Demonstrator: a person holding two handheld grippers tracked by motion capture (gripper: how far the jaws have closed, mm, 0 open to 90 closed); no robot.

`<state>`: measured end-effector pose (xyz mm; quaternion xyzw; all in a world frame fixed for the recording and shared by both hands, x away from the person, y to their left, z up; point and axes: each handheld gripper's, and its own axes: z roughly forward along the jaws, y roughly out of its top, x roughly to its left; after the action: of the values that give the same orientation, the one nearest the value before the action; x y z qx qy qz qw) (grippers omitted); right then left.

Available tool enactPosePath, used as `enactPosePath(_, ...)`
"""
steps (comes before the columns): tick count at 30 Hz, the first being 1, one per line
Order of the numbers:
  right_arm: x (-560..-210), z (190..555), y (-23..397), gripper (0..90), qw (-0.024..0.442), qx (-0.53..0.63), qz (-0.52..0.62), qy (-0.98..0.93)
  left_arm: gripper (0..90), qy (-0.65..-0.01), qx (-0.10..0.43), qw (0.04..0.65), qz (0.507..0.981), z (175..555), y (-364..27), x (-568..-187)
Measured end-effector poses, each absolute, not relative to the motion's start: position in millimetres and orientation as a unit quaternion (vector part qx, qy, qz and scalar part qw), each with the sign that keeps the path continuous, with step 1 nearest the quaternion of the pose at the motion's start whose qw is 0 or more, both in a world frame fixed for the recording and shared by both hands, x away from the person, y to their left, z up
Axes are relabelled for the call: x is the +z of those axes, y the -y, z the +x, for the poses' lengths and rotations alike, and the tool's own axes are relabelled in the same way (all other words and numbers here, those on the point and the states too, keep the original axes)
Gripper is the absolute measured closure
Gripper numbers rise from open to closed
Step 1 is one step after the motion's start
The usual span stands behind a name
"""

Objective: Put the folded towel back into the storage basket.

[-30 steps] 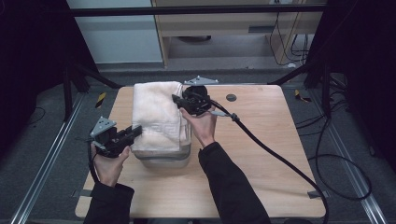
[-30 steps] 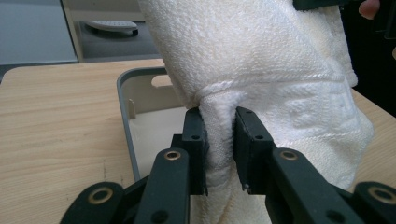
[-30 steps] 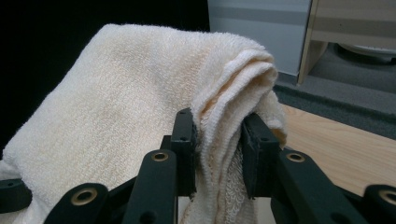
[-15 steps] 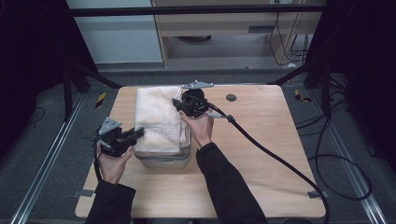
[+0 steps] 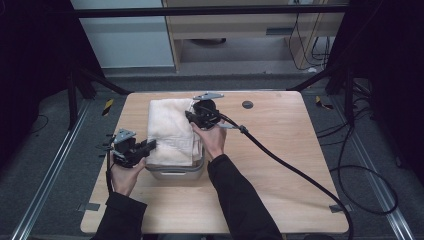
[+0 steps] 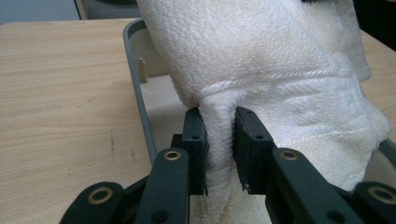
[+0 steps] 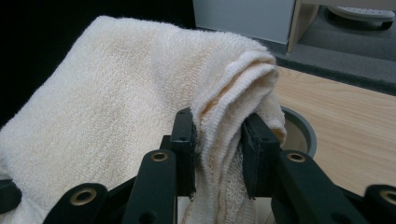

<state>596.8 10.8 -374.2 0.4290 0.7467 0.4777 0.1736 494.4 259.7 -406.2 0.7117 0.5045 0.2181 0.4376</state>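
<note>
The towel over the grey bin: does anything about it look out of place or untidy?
Nothing is spilled or damaged. The towel spreads wider than the grey bin and covers its rim, pinched by the left hand-held gripper and right hand-held gripper.

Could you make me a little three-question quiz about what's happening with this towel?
1. True or false: both grippers are clamped on the towel.
2. What lies under the towel? A) grey tub B) wicker basket C) plate
3. Which gripper holds the towel's far end?

Key:
1. True: the left gripper and the right gripper each pinch a fold.
2. A
3. The right gripper.
</note>
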Motion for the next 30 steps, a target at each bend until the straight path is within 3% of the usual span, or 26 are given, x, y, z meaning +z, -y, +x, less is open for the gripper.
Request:
enactPosePath(22, -411.9, 607.5, -11.5, 67.2, 0.177, 0.451, 0.437, -0.758, 73.8, -0.514, 0.216, 0.397, 0.729, 506.9, -250.6, -427.5)
enactPosePath(30, -420.9, 610.0, -13.6, 64.7, 0.180, 0.429, 0.434, -0.771, 68.7, -0.522, 0.216, 0.375, 0.735, 510.2, -248.9, -432.5)
